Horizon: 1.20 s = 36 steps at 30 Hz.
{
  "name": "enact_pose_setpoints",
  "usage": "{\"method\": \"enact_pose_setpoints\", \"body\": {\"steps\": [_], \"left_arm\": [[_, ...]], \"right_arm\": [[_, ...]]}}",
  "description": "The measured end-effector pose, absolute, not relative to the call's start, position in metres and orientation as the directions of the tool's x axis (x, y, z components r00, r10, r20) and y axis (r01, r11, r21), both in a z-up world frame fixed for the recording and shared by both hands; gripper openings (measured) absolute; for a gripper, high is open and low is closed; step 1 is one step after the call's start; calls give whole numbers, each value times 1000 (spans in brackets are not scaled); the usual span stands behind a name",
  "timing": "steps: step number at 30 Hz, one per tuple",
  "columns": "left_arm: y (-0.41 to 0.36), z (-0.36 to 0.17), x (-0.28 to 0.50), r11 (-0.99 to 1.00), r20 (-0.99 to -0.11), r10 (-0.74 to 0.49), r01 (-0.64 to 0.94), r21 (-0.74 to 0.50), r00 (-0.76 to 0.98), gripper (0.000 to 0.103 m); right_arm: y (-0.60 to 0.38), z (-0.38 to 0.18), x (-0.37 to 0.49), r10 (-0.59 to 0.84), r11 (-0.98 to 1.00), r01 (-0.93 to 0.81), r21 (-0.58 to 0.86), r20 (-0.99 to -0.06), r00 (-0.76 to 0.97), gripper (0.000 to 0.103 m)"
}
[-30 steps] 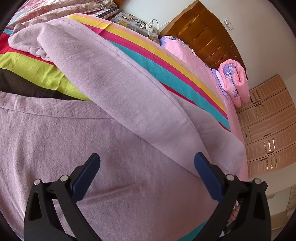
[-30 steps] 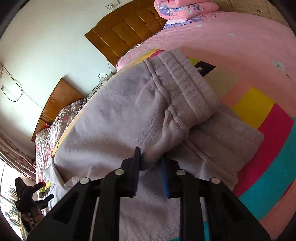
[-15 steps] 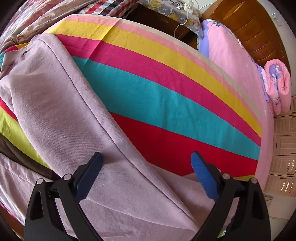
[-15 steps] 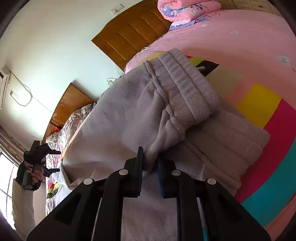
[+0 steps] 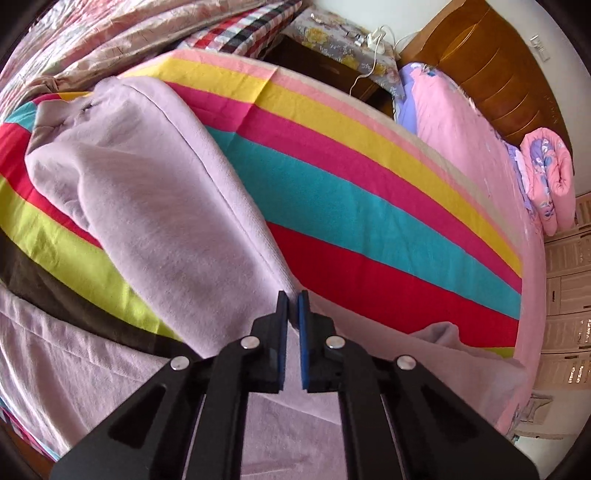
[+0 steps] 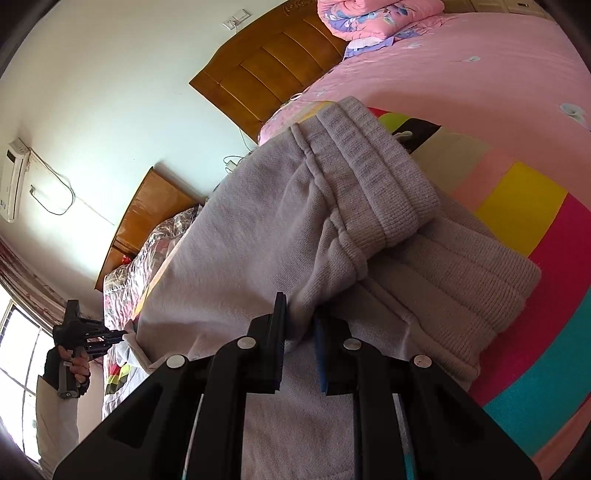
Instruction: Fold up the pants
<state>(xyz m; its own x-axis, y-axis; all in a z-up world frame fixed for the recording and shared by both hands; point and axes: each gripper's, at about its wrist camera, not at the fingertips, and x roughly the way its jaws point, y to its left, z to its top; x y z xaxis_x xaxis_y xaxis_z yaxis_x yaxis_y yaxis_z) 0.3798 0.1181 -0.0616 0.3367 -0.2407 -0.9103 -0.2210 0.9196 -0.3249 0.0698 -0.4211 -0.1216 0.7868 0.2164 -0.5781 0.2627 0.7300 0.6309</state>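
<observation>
- The lilac pants point(image 5: 155, 206) lie spread over a striped blanket point(image 5: 369, 206) on a bed; one leg runs from the far upper left toward the camera in the left wrist view, its seamed edge ending at the gripper; more of the same fabric lies flat under the tool in the foreground
- In the right wrist view the ribbed waistband point(image 6: 380, 173) is lifted and doubled over, a second ribbed layer point(image 6: 476, 291) lying beneath it on the blanket
- The left gripper point(image 5: 293, 295) has its blue-padded fingers drawn together on the edge of the leg, a thin fold of cloth pinched between them; it also shows far off in the right wrist view point(image 6: 123, 334), held in a hand point(image 6: 74, 365) at the far end of the pants
- The right gripper point(image 6: 301, 314) is clamped on a bunch of fabric just below the waistband; the cloth bulges up between the fingers and hides part of the blue pad
- Beyond the blanket lies a pink sheet point(image 6: 461, 74); a rolled pink floral quilt point(image 5: 550, 184) sits at the head by a wooden headboard point(image 5: 491, 74)
- A nightstand point(image 5: 332, 48) with a floral cover and white cables stands between this bed and a second bed, which carries a patterned quilt point(image 5: 92, 40) and a checked cloth point(image 5: 236, 33)
- Pale cabinet doors point(image 5: 565, 295) stand at the right edge; an air conditioner point(image 6: 13, 177) hangs on the wall with a loose cable; a window point(image 6: 18, 354) is bright at the left
</observation>
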Motion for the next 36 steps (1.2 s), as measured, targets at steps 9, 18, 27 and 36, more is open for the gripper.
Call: {"method": "enact_pose_setpoints", "body": {"steps": [9, 18, 27, 36], "left_arm": [[184, -33, 148, 842, -766, -280, -236, -486, 579, 0], [187, -88, 134, 742, -708, -413, -238, -626, 573, 63], [132, -103, 226, 867, -870, -273, -288, -408, 412, 66], [152, -110, 214, 818, -790, -342, -253, -517, 508, 5]], "right_arm": [[-419, -80, 72, 220, 795, 192, 576, -569, 793, 16], [-419, -103, 70, 193, 765, 297, 571, -645, 740, 22], [-410, -113, 67, 185, 753, 313, 578, -643, 743, 43], [-423, -119, 68, 199, 715, 318, 622, -618, 760, 38]]}}
